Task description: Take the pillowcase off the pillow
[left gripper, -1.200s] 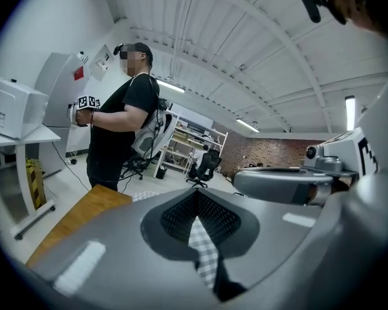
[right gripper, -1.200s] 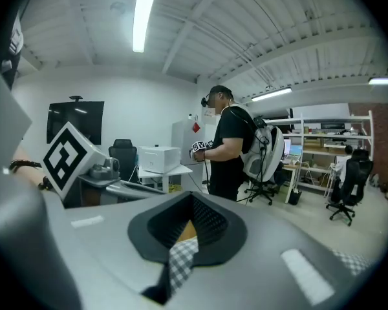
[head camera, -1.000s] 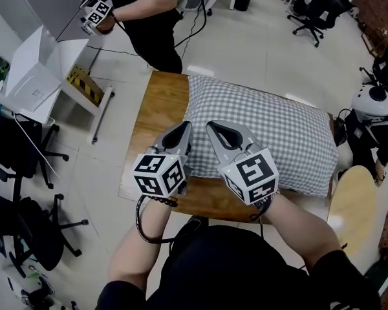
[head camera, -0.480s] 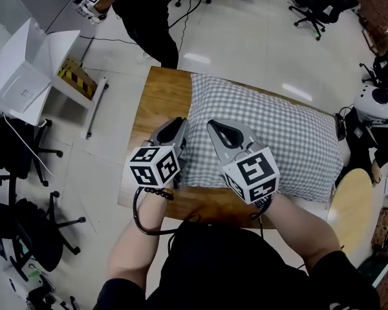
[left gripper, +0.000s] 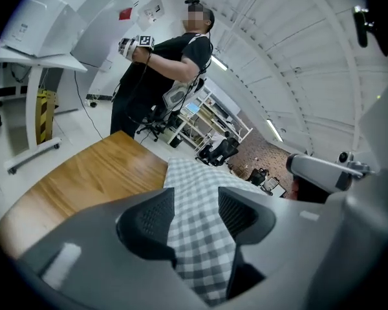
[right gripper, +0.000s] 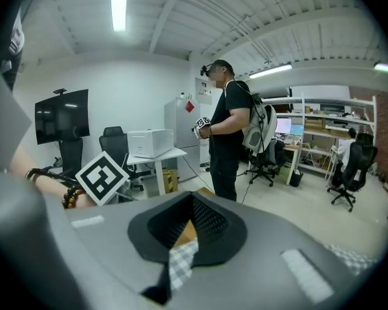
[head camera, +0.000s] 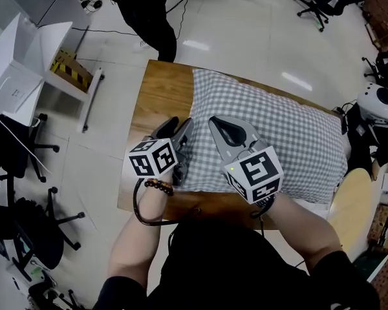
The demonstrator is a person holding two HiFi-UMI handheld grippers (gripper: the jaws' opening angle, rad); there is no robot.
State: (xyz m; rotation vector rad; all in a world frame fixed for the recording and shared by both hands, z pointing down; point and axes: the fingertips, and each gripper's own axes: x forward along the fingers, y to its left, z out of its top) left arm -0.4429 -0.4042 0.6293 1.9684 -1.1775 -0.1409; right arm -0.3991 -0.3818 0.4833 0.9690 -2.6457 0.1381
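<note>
A pillow in a grey-and-white checked pillowcase [head camera: 278, 134] lies on a wooden table [head camera: 158, 92]. My left gripper [head camera: 178, 126] is low over the pillow's near left corner. Its jaws have just been opening and now stand apart. The checked cloth [left gripper: 189, 173] shows in the gap between them, with no pad pressing on it. My right gripper [head camera: 215, 121] hovers beside it over the pillow's near edge, its jaws shut tip to tip [right gripper: 191, 197]. Behind those tips I see a slice of checked cloth [right gripper: 181, 260] and wood. Nothing is held.
A person in black [head camera: 142, 5] stands beyond the table's far left corner, holding grippers too [left gripper: 134, 44]. A white desk with boxes [head camera: 58, 70] is at the left and office chairs [head camera: 26, 218] stand near it. A round wooden top [head camera: 352, 202] stands at the right.
Both grippers have moved forward and down toward the pillow's near left part. The left gripper rolled and its jaws went from shut to apart. The right jaws stayed shut.
</note>
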